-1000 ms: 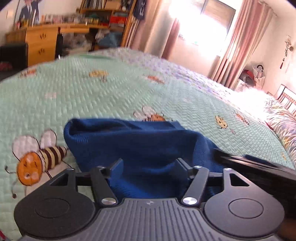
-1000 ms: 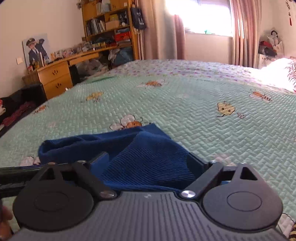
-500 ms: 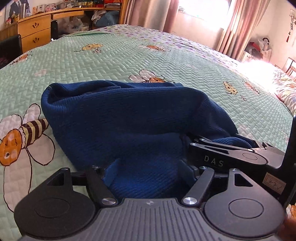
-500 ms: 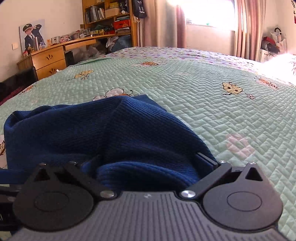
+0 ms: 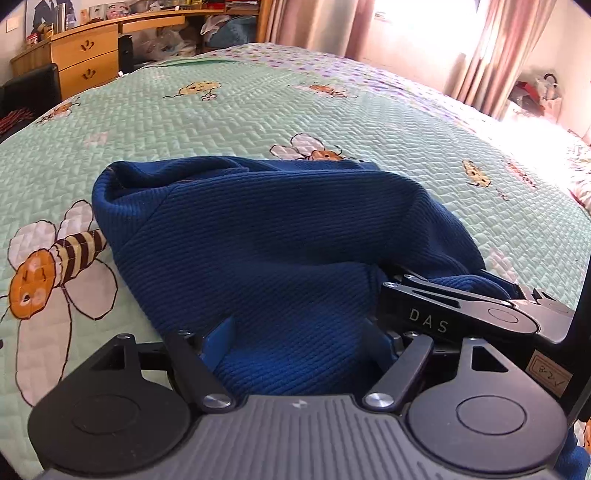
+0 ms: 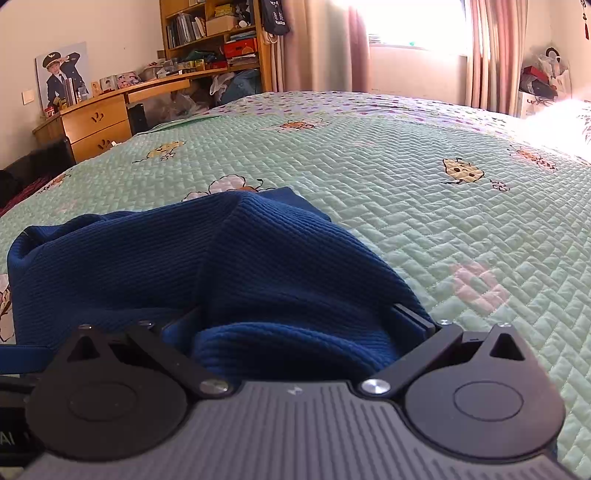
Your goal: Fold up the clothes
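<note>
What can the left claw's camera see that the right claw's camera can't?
Only the left view shows the big striped bee printed on the bedspread, and the right claw lying beside the cloth with letters on its side.

Only the right view shows the tall bookshelf and the whole picture on the wall.

Both show the blue knit garment bunched on the green quilt, the wooden drawers and the pink curtains. The left claw is opening, with cloth between its fingers.

A bunched blue garment (image 5: 280,251) fills the gap between both sets of fingers, while open green bedspread (image 6: 424,192) stretches clear beyond and right of them; the other gripper (image 5: 461,310) crowds the left fingers' right side
</note>
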The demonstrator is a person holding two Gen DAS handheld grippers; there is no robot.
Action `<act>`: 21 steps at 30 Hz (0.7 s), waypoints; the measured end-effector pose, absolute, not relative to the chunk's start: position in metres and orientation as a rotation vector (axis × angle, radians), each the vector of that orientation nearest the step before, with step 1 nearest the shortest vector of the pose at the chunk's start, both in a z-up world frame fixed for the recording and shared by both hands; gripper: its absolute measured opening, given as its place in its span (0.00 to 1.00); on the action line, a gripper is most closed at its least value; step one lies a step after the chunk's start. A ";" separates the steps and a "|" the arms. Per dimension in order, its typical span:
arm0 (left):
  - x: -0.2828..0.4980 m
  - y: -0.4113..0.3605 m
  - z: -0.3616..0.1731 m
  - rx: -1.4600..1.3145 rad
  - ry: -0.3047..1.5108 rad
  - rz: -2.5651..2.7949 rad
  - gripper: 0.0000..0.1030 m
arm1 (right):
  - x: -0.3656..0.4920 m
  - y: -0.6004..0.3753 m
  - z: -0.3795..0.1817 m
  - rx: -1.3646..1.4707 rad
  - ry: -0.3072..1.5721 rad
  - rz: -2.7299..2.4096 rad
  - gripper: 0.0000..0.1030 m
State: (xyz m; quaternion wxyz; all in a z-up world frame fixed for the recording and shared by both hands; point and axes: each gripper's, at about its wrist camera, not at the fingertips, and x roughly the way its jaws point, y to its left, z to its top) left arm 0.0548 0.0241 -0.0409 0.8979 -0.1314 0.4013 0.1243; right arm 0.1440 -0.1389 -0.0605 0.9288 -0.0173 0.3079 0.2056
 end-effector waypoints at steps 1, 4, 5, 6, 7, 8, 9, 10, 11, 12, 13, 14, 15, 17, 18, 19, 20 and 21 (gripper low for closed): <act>0.054 0.024 -0.041 -0.270 0.835 0.261 0.79 | 0.144 -0.138 -0.060 -0.039 0.629 0.420 1.00; 0.051 0.022 -0.040 -0.262 0.843 0.263 0.81 | 0.143 -0.137 -0.060 -0.047 0.628 0.417 1.00; 0.050 0.022 -0.040 -0.256 0.842 0.261 0.81 | 0.143 -0.136 -0.060 -0.047 0.628 0.417 1.00; 0.049 0.021 -0.039 -0.250 0.841 0.259 0.81 | 0.143 -0.136 -0.060 -0.047 0.628 0.417 1.00; 0.048 0.021 -0.038 -0.248 0.835 0.255 0.81 | 0.143 -0.136 -0.060 -0.046 0.628 0.416 1.00; 0.047 0.022 -0.037 -0.250 0.828 0.252 0.81 | 0.143 -0.136 -0.061 -0.046 0.628 0.417 1.00; 0.046 0.024 -0.036 -0.257 0.822 0.248 0.82 | 0.143 -0.137 -0.061 -0.046 0.628 0.417 1.00; 0.045 0.026 -0.035 -0.266 0.817 0.244 0.82 | 0.144 -0.137 -0.061 -0.046 0.628 0.417 1.00; 0.044 0.028 -0.035 -0.274 0.815 0.239 0.82 | 0.144 -0.137 -0.061 -0.045 0.628 0.417 1.00; 0.044 0.030 -0.034 -0.280 0.816 0.232 0.82 | 0.144 -0.137 -0.061 -0.044 0.628 0.417 1.00; 0.043 0.031 -0.034 -0.284 0.817 0.226 0.82 | 0.144 -0.137 -0.061 -0.043 0.628 0.417 1.00; 0.043 0.033 -0.034 -0.286 0.817 0.221 0.82 | 0.144 -0.137 -0.061 -0.044 0.628 0.417 1.00; 0.042 0.034 -0.033 -0.287 0.815 0.216 0.82 | 0.144 -0.137 -0.061 -0.045 0.627 0.417 1.00; 0.041 0.036 -0.033 -0.290 0.813 0.203 0.83 | 0.145 -0.137 -0.062 -0.048 0.627 0.416 1.00; 0.040 0.037 -0.033 -0.291 0.813 0.196 0.84 | 0.145 -0.137 -0.062 -0.048 0.627 0.417 1.00; 0.040 0.038 -0.033 -0.294 0.814 0.189 0.84 | 0.144 -0.137 -0.062 -0.048 0.626 0.416 1.00; 0.040 0.038 -0.034 -0.298 0.815 0.184 0.84 | 0.144 -0.136 -0.062 -0.048 0.626 0.416 1.00; 0.040 0.039 -0.034 -0.303 0.816 0.179 0.84 | 0.144 -0.136 -0.062 -0.048 0.624 0.416 1.00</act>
